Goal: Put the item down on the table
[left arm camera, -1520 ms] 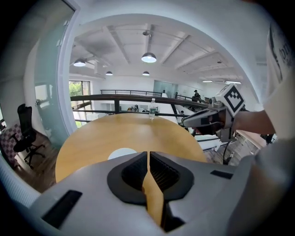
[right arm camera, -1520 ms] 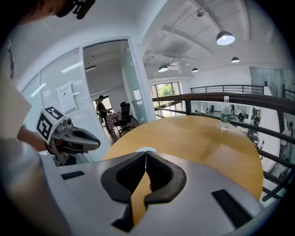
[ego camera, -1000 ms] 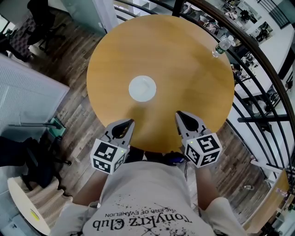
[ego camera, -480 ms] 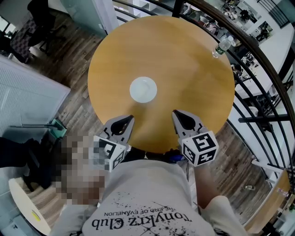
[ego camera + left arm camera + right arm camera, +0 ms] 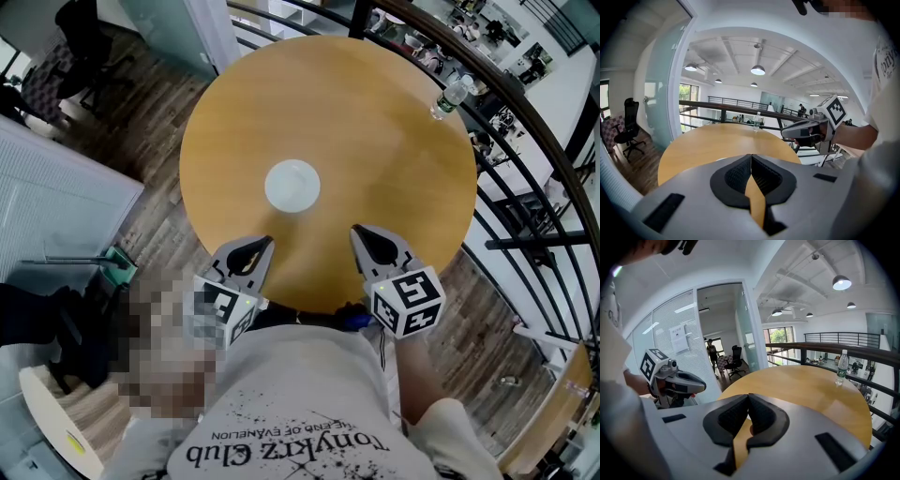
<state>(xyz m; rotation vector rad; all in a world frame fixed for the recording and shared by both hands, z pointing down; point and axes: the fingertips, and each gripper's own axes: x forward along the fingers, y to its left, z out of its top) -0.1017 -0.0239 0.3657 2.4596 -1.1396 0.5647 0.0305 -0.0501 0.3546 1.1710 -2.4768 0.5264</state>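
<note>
My left claw point(image 5: 253, 248) and right claw point(image 5: 364, 236) are both pressed together on nothing, side by side over the worktop's point(image 5: 394, 141) near edge. The white dish point(image 5: 292, 185) lies at its middle, apart from both.

Head camera steeply above shared table point(image 5: 375, 141)

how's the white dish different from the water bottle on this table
The white dish is low, flat and opaque; the water bottle is tall, upright and clear. The white dish sits near the middle of the table; the water bottle stands at its far edge, by the railing. Both rest on the table with nothing holding them.
</note>
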